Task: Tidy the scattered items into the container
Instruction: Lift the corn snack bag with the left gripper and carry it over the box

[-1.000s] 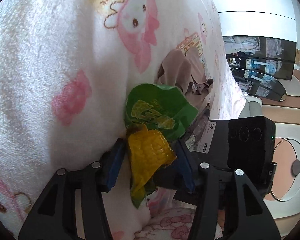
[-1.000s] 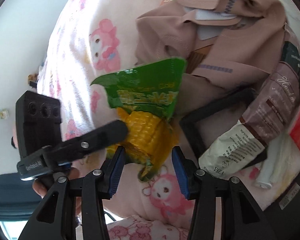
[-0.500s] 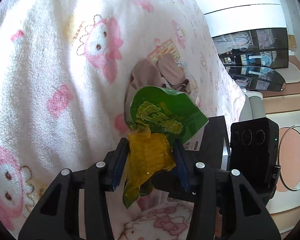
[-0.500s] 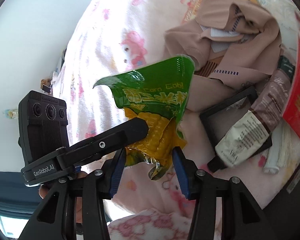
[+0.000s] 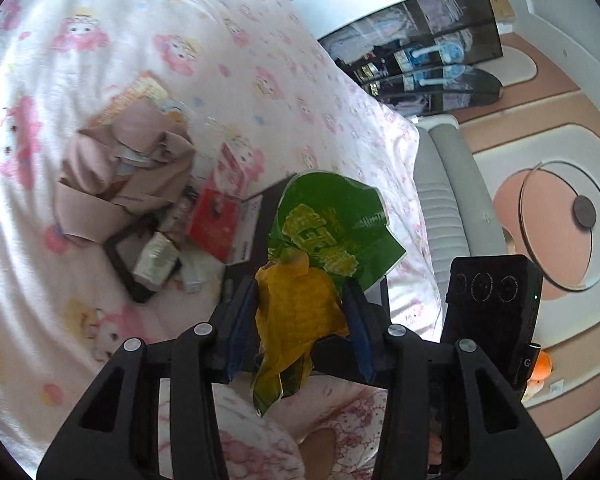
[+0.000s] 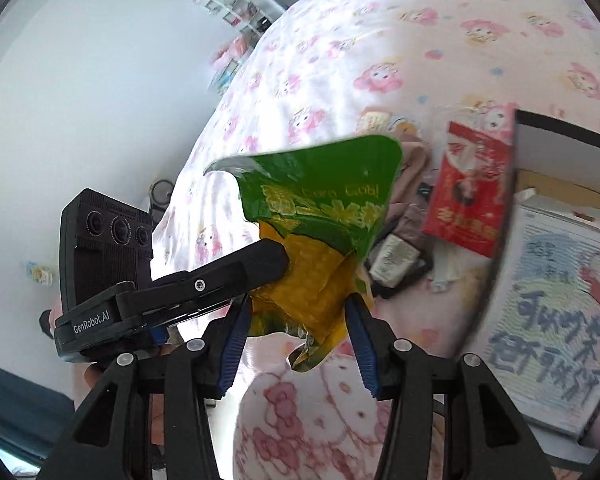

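Fingers of both grippers, left (image 5: 302,312) closing and right (image 6: 300,330), pinch one corn packet (image 5: 320,264) lifted above the bed (image 5: 228,52). With the box (image 6: 556,280) at three o'clock, opposing pulls could tear or drop it.

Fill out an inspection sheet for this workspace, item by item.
Surface: bed under a pink cartoon-print blanket.
Job's things: corn cob packet, green and yellow, lifted clear of the blanket; open box at the right.
Clutter: beige garment, red packet, black tray with a tube on it.
Grippers: left gripper closing on the corn packet; right gripper around its lower end, contact unclear.
Cables: nothing seen.
Surroundings: white wall, dark shelving.
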### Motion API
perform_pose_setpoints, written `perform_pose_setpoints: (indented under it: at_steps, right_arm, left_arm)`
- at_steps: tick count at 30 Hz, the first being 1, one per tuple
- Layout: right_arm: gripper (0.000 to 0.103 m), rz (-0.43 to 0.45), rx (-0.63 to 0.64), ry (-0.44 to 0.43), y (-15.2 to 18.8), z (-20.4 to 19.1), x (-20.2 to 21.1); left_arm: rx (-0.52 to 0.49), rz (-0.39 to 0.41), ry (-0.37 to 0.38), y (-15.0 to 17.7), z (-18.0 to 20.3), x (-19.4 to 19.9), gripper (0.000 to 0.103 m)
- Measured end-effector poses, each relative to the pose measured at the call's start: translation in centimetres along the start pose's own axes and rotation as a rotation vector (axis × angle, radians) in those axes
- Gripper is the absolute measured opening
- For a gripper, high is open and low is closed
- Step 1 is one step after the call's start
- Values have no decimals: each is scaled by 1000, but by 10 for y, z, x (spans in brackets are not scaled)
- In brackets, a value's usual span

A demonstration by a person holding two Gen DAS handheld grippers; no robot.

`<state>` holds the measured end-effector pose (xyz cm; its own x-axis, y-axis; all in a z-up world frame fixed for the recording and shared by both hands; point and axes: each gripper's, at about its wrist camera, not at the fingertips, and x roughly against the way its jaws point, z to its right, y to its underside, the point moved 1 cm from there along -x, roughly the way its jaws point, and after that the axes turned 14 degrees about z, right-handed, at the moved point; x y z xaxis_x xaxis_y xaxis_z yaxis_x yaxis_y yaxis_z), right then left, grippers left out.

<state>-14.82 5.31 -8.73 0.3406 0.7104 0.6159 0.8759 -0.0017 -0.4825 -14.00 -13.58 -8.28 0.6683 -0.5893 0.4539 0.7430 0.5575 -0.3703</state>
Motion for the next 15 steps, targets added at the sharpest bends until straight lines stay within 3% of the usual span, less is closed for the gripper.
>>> perform_pose_setpoints:
  at_steps: [2,9,10,12,15]
  right_arm:
    - [45,50,-20,50,-9,10,12]
    - [45,163,-149,188,-10,108,97]
    - [45,178,-171,207,10,105,74]
    - [45,194,-221,251,15,135,97]
    - [45,194,-264,345,26,163,92]
  left_arm:
    - [-24,-65,9,12,21,-28,44]
    - [-121,-264,61,60,90,-123,40]
    - [-131,-289,72,67,98,-137,40]
    - [-135,-346,93,82,110,-165,40]
    - [-160,-421,82,107,121,-203,40]
